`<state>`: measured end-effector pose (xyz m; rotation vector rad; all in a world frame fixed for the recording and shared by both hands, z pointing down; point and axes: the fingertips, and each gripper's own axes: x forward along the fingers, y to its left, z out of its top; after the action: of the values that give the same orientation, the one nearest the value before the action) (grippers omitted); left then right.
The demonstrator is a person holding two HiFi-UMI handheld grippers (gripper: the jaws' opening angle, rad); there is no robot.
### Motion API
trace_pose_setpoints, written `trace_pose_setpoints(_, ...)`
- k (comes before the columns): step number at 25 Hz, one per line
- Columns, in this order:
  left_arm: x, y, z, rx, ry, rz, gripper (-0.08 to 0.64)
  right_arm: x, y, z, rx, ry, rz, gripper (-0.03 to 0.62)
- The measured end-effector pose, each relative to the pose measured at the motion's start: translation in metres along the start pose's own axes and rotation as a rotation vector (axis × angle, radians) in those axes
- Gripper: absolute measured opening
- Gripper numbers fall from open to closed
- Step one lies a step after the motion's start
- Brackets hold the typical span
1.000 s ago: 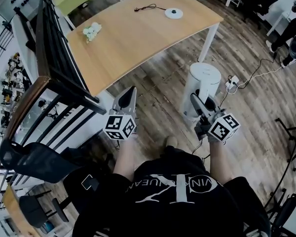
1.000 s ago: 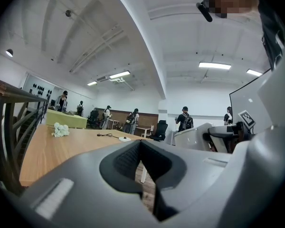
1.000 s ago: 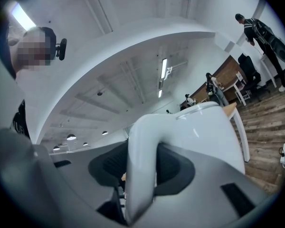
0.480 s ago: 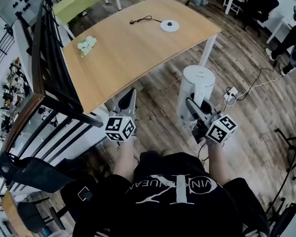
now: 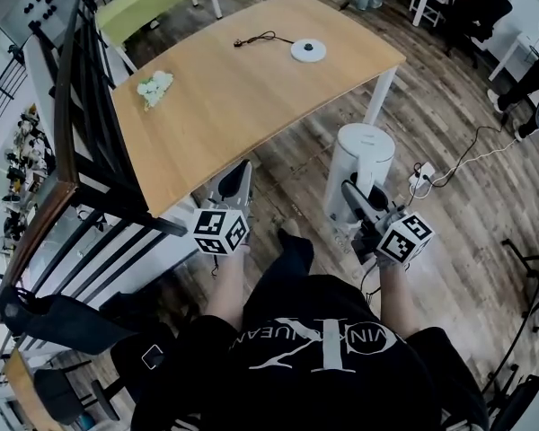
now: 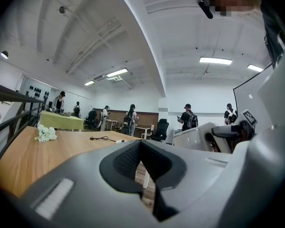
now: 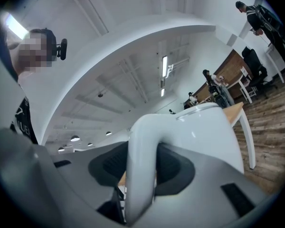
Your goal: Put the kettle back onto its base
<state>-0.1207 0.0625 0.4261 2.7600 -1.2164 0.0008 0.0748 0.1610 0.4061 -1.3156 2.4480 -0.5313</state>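
Within right gripper [image 5: 353,197]: smooth, white, cylindrical kettle [image 5: 366,151].

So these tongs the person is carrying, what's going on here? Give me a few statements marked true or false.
1. The kettle already sits on its base. False: it is held over the floor, and the base lies bare on the table.
2. The right tongs grip the kettle by its handle. True.
3. The left tongs carry the flowers. False: they are shut on nothing, and the flowers lie on the table.
4. A cord runs from the base across the table. True.
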Motion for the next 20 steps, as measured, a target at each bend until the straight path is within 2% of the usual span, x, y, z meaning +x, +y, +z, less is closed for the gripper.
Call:
trace_pose_setpoints(8, 0.071, 0.017, 0.003, -0.023, -0.008, -0.035, 0.009, 0.029, -0.042, 0.023, 0.0, -0.009, -0.007, 0.156)
trace_pose_setpoints(20, 0.183, 0.053, 0.005, -0.044, 0.046, -0.081, 0.009, 0.095, -0.111, 0.07, 0.006, -0.03, -0.022, 0.156)
